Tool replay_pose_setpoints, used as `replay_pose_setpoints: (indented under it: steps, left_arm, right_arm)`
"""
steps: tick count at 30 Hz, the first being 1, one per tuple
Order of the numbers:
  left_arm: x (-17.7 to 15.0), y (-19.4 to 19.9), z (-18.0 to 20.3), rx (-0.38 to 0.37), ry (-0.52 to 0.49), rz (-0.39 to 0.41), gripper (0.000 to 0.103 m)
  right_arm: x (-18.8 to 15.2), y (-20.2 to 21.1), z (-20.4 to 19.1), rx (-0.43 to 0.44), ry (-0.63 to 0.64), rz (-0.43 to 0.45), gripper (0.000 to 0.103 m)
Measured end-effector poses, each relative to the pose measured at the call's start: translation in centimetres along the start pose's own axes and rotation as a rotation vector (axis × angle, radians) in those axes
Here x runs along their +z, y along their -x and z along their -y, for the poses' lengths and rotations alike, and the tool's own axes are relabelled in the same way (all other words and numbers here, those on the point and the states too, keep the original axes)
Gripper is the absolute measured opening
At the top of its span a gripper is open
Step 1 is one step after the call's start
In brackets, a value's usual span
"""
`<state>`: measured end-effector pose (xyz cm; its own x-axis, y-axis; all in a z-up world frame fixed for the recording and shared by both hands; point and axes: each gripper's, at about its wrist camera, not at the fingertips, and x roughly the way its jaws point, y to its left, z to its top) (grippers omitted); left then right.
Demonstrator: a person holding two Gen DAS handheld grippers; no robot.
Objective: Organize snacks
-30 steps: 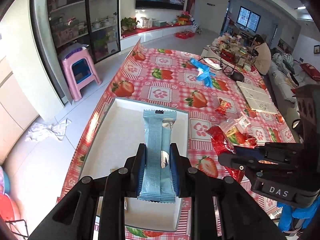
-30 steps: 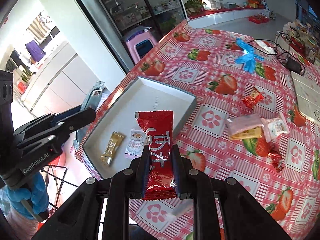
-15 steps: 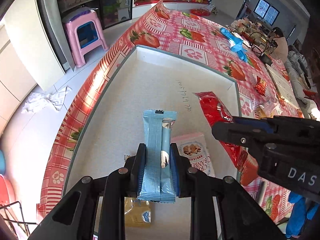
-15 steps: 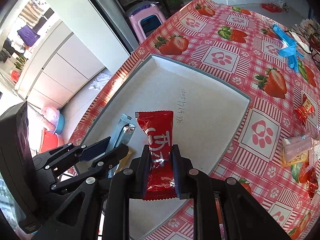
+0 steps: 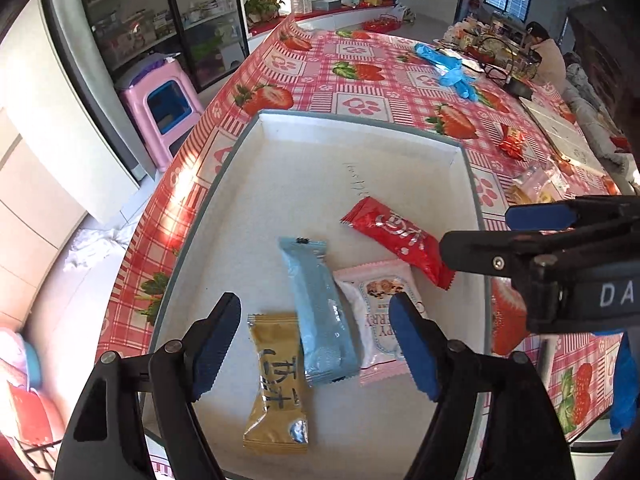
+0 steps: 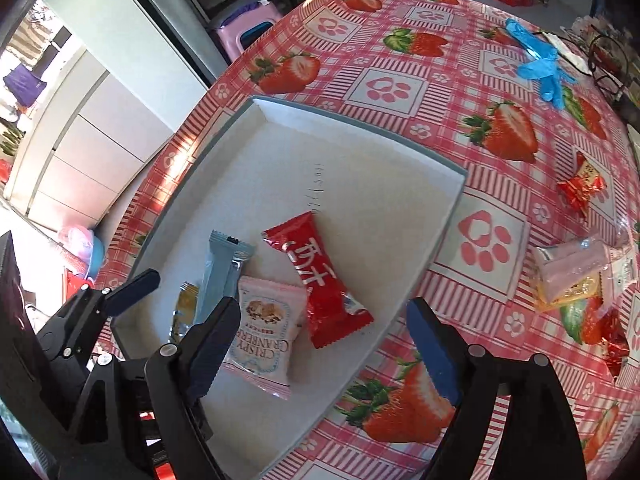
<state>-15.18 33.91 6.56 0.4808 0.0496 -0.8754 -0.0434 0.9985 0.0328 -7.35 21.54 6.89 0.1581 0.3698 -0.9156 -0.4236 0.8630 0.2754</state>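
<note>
Left wrist: both grippers' fingers (image 5: 216, 338) spread wide above tray (image 5: 400, 128).

- Bright daylight; sun patches glare on the tablecloth (image 5: 168, 216) edge at the left.
- The white tray (image 5: 280, 184) floor looks washed out.
- Strong fisheye bending and black vignette at the corners.
- Far room slightly soft; near packets sharp.

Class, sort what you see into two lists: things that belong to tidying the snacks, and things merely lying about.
Job:
white tray
blue packet
red packet
gold packet
pink packet
loose snacks

Lying about:
blue gloves
pink stool
</note>
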Motion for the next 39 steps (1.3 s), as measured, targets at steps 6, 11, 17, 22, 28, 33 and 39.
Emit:
replay_pose_setpoints:
  steps: [6, 11, 17, 22, 28, 33, 39]
  left_arm:
    - [0.1, 2.3, 5.1, -0.049, -0.142, 0.051, 0.081]
    - [-1.4, 2.7, 11.7, -0.110, -0.290, 0.027, 0.082]
    - [-5.3, 0.0, 18.2, -0.020, -0.401, -0.042, 0.082]
    - [-7.1, -0.6, 20.5, 0.046, -0.418, -0.004, 0.082]
    - [-6.8, -1.0, 19.3, -0.051, -0.200, -0.029, 0.068]
    - [-5.7, -1.4, 19.7, -0.083, -0.146, 0.012, 0.020]
    - [-1.1, -3.8, 22.0, -0.104, -0.168, 0.004, 0.019]
  right_arm:
    - [-2.2, 3.3, 6.7, -0.089, -0.079, 0.056, 0.086]
    - [-5.1, 5.7, 14.0, -0.162, -0.215, 0.079, 0.086]
    - [-9.2, 6.5, 19.9, -0.236, -0.297, 0.059, 0.086]
    - [-9.9, 6.3, 22.0, -0.291, -0.268, 0.071, 0.086]
    - [-7.6, 4.3, 22.4, -0.285, -0.190, 0.080, 0.086]
    - [-7.2, 4.3, 22.7, -0.315, -0.200, 0.116, 0.026]
    - [-11.4, 7.1, 25.8, -0.316, -0.317, 0.127, 0.026]
